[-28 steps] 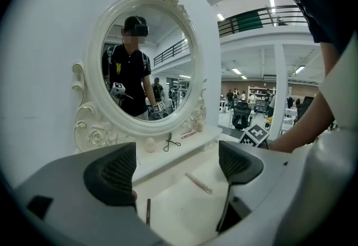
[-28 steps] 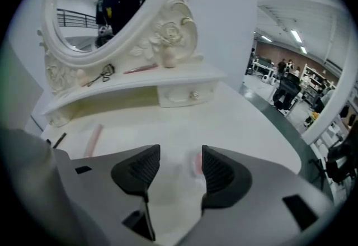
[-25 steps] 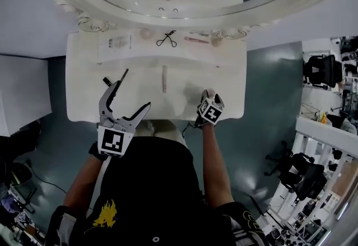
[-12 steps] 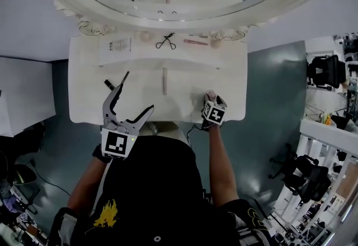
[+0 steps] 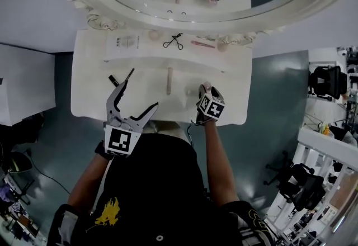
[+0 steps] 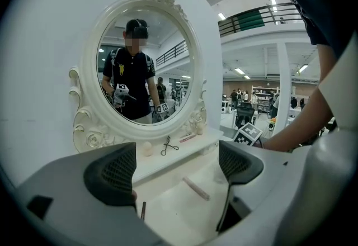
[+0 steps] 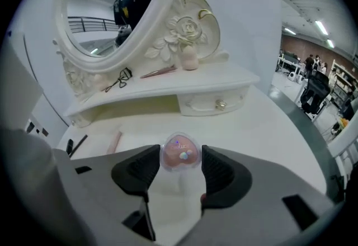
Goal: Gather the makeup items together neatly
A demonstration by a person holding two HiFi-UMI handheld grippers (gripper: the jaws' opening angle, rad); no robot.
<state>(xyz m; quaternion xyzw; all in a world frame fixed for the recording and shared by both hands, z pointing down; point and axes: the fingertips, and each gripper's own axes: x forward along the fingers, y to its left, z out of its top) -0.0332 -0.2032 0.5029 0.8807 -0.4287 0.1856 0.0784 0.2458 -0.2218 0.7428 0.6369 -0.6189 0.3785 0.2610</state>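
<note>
The right tool [image 7: 180, 159] pinches a pink heart-shaped plastic compact [image 7: 180, 151] at its very tips, its jaws having just closed in a little, over the front right of the white vanity counter [image 5: 89, 99]. With so shallow a hold, we should carry it low and level and set it flat just beside the pale pink stick [image 5: 169, 80]. The left tool [image 5: 137, 99] hangs spread and empty. Only the right gripper view shows the compact; the head view hides it but maps the layout.

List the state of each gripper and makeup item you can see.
Left gripper: open, empty.
Right gripper: jaws just closed further, shut on the clear pink heart-shaped compact.
Pale pink cylindrical stick: lying flat on the tabletop.
Black metal eyelash curler: lying on the shelf.
White vanity drawer: shut.
</note>
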